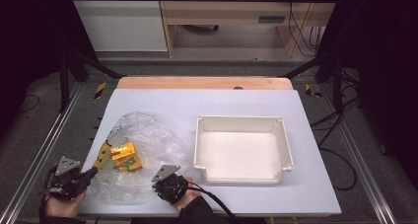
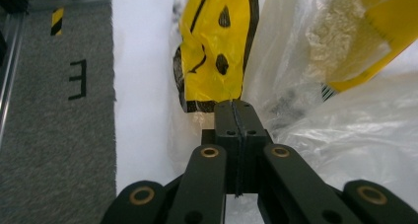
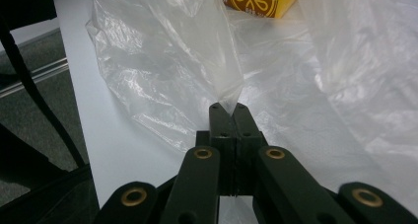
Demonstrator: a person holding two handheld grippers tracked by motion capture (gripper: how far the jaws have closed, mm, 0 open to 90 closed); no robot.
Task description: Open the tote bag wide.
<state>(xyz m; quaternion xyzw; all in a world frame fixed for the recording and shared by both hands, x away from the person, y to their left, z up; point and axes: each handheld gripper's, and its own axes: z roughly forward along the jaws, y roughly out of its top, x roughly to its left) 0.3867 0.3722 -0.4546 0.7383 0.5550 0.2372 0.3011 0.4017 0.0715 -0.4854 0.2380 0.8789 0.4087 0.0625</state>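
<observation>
The plastic bag (image 1: 135, 155) lies on the table (image 1: 162, 103), left of the tray (image 1: 244, 147); a carton (image 1: 125, 156) sits in the bag; left gripper (image 1: 93, 172) at the bag's left edge, right gripper (image 1: 158, 177) at its near right.

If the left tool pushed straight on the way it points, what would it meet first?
Probably the yellow packet inside the clear bag: the left tool, shut on the bag's film, points at it just ahead.

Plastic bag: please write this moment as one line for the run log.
left gripper: shut on plastic bag edge | right gripper: shut on plastic bag | yellow packages: inside | tray: holds nothing
</observation>
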